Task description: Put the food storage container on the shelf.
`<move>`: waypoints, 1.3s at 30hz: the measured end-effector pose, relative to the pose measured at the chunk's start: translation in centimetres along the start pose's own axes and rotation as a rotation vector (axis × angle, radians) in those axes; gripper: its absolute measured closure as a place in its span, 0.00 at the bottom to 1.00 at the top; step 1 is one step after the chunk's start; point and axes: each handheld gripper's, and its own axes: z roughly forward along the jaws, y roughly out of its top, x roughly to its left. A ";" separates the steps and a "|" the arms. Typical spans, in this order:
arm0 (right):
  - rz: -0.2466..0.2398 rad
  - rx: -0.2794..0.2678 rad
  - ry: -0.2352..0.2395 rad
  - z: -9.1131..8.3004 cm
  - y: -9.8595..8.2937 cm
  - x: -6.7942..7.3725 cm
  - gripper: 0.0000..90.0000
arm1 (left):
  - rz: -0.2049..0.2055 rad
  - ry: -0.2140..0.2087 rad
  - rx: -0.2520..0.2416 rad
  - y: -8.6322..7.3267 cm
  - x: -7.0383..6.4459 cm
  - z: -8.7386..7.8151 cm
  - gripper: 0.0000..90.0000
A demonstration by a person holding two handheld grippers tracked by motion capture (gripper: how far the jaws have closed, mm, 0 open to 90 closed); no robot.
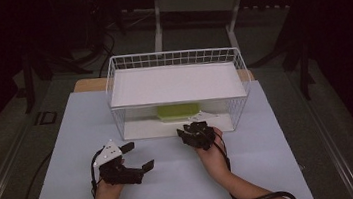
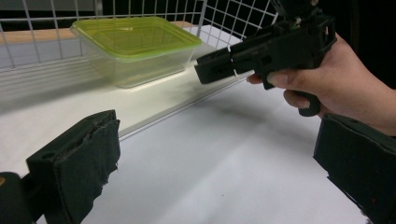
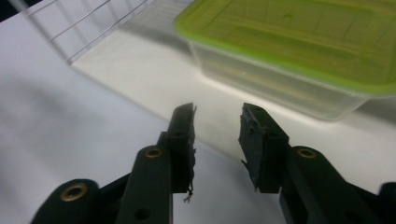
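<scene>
A clear container (image 2: 140, 60) with lime-green lid (image 3: 299, 35), white wire rack (image 1: 175, 59), black tools.

Own two black jaws at the bottom corners, far apart, with frayed pads (image 2: 88, 163); nothing between them but white table (image 2: 224, 168). Beyond, a clear tub (image 2: 140, 56) with a green lid (image 2: 135, 35), sitting on a white shelf (image 2: 154, 100) inside a wire basket (image 2: 70, 18), set back from the shelf's front edge. At upper right, a hand (image 2: 336, 81) gripping the right gripper (image 2: 208, 72), jaws pointed at the tub, tips over the shelf's front edge, apart from the tub.
</scene>
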 end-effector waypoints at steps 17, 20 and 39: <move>-0.020 -0.044 0.142 -4.1 0.0 0.6 0.22 | 0.032 -0.057 0.024 1.4 -1.4 0.6 0.01; -0.025 -0.048 0.136 -4.3 -0.1 0.7 0.22 | 0.035 -0.063 0.025 1.6 -1.6 0.6 0.01; -0.037 -0.062 0.171 -9.1 -2.4 0.8 0.21 | 0.030 -0.140 0.031 2.1 -3.5 -1.8 0.01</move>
